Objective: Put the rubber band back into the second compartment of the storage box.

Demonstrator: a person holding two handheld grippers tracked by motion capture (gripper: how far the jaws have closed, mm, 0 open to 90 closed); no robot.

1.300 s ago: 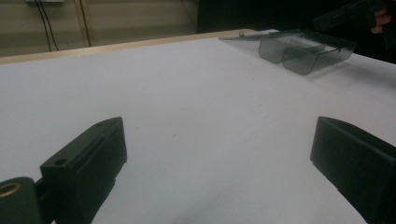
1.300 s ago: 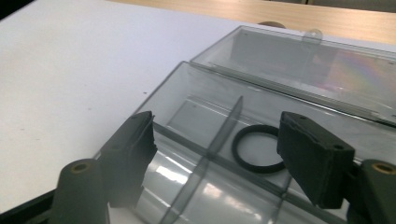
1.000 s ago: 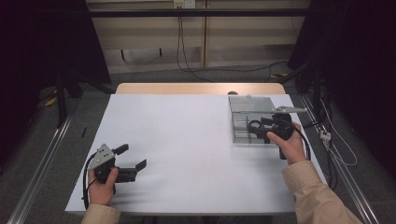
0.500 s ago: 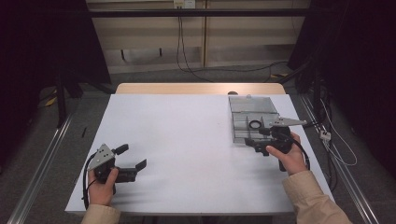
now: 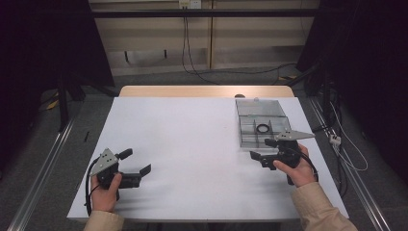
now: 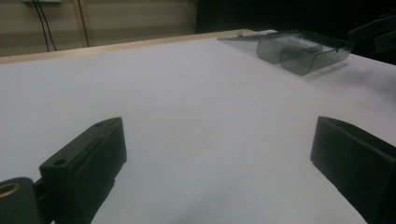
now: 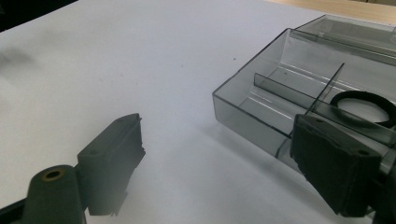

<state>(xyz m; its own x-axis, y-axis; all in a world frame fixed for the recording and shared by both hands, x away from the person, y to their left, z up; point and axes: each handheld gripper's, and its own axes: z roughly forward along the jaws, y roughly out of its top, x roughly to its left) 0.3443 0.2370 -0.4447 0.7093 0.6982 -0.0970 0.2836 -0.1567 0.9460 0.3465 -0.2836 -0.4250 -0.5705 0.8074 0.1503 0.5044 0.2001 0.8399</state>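
- A white table point(image 5: 192, 144) is spread beneath both grippers, and a strip of bare wood is seen along its far edge.
- A clear smoky plastic box point(image 5: 262, 126), split into compartments and with its lid laid open flat on the far side, is set just ahead of the right gripper point(image 5: 270, 150); from the left gripper it is seen well off, toward the table's far right corner point(image 6: 299, 51).
- The right gripper is held in the person's right hand point(image 5: 297, 166) at the near edge of the box, with its jaws spread wide and nothing between them; in the right gripper view one jaw is seen over the box's near corner, the other over bare table.
- The left gripper point(image 5: 133, 166) is held in the left hand point(image 5: 105, 187) near the table's front edge, jaws likewise parted and empty.
- A black ring point(image 5: 263, 128) is lain flat in a middle compartment, just beyond the right gripper point(image 7: 364, 106).
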